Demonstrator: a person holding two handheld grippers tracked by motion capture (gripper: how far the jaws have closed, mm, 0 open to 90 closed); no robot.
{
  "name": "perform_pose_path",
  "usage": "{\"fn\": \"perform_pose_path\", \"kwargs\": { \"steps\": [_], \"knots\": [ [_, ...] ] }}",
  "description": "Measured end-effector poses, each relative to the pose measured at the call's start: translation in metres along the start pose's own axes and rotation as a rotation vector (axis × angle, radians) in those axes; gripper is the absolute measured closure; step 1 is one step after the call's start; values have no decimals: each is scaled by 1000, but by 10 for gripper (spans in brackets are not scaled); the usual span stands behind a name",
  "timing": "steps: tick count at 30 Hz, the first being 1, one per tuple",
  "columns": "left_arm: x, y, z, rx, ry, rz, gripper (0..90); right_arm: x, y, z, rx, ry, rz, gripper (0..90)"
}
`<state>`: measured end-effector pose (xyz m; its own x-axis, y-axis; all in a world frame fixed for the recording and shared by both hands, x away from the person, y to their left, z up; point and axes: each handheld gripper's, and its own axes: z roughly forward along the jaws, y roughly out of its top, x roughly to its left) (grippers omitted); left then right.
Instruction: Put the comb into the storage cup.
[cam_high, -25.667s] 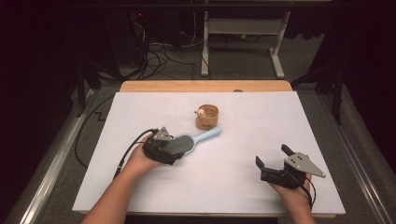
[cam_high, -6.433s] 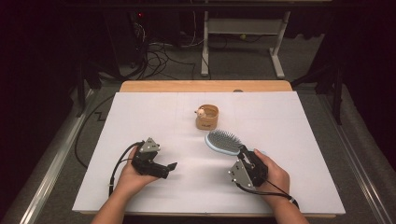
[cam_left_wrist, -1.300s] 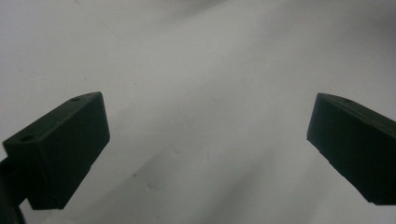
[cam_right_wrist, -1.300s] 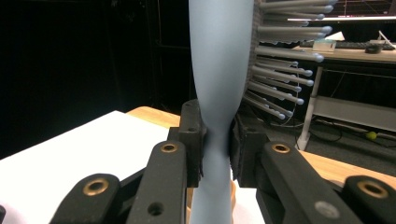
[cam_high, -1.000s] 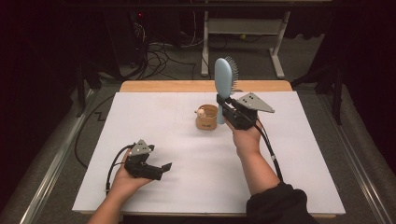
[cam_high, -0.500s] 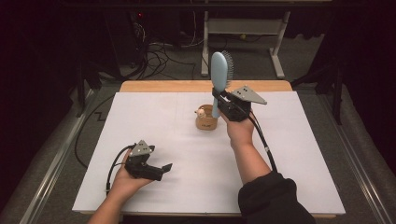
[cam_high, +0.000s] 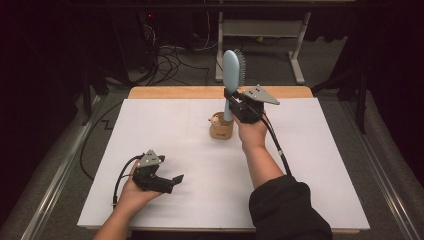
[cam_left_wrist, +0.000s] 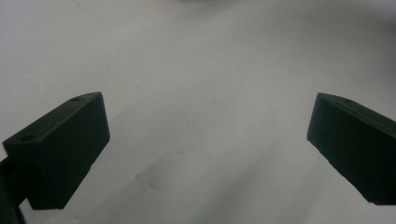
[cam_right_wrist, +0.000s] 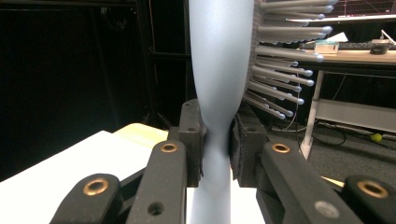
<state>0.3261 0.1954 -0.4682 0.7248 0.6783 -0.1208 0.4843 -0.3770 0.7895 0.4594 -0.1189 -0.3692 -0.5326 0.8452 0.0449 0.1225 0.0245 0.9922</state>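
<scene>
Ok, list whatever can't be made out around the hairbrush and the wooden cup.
- Tip of the hairbrush handle, high view: the right gripper and the wooden cup cover it, so whether it is inside the cup is unclear.
- Cup's contents, high view: too small to tell.
- Brush head, right gripper view: cut off by the top edge.
- Left gripper, left gripper view: its jaw tips run past the frame edges.
</scene>
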Motion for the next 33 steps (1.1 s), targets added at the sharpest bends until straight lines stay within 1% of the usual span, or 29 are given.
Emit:
{"fn": "perform_pose_path", "kwargs": {
  "steps": [9,12,17,24,27,30,33],
  "knots": [
    [0,0,0,4,1,2,0,-2,0,8,7,-16,0,780],
    [0,-1,1,6,-3,3,0,-4,-1,9,10,-21,-6,780],
    [0,-1,1,7,-1,2,0,-6,-7,14,19,-19,2,780],
    [0,-2,1,7,3,2,0,-1,-17,19,30,-7,-5,780],
    [0,-2,0,9,6,4,0,2,-20,21,36,-4,0,780],
    [0,-3,0,7,7,3,0,4,-22,22,40,-4,-10,780],
    [0,-3,0,10,7,4,0,4,-24,23,55,-6,-10,780]
  ]
}}
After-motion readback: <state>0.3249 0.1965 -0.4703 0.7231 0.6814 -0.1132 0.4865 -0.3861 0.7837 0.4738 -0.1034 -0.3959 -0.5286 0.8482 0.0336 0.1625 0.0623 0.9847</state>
